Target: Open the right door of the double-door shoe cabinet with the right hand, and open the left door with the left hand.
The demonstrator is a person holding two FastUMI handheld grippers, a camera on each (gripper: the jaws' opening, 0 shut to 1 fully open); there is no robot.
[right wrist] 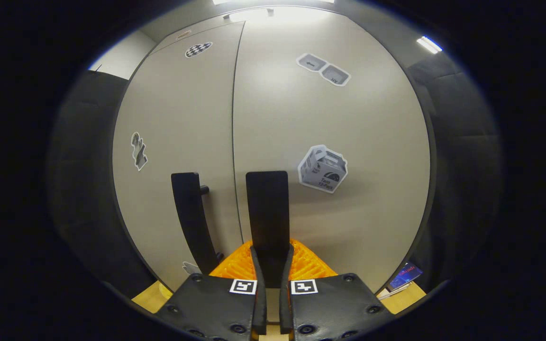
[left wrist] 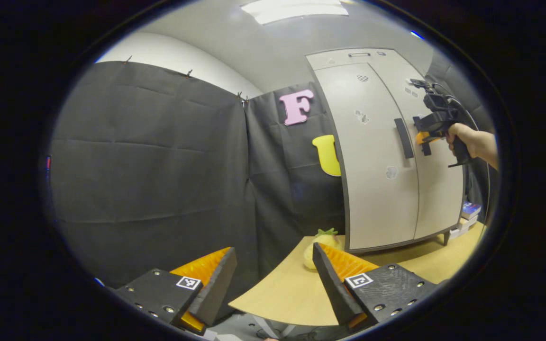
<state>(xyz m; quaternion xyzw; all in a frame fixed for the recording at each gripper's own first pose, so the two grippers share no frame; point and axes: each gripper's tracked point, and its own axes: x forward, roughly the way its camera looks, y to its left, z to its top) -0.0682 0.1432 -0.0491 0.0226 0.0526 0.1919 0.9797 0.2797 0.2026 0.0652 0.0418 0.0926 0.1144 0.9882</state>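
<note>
The pale grey double-door shoe cabinet [left wrist: 372,156] stands on the table to the right, with both doors flush and closed. In the right gripper view the left door [right wrist: 173,118] and right door [right wrist: 349,203] each carry a dark vertical handle. My right gripper [right wrist: 273,248] is shut on the right door's handle [right wrist: 267,203]; the left door's handle [right wrist: 192,218] stands free beside it. In the left gripper view a hand [left wrist: 462,139] holds that right gripper [left wrist: 425,137] at the cabinet front. My left gripper [left wrist: 273,248] is open, well back from the cabinet, with nothing between its fingers.
A light wooden table [left wrist: 292,289] bears the cabinet. A yellow pineapple-like object [left wrist: 320,241] sits by the cabinet's left foot. Stacked books [left wrist: 469,210] lie to the cabinet's right. Black cloth walls close the booth behind and to the left.
</note>
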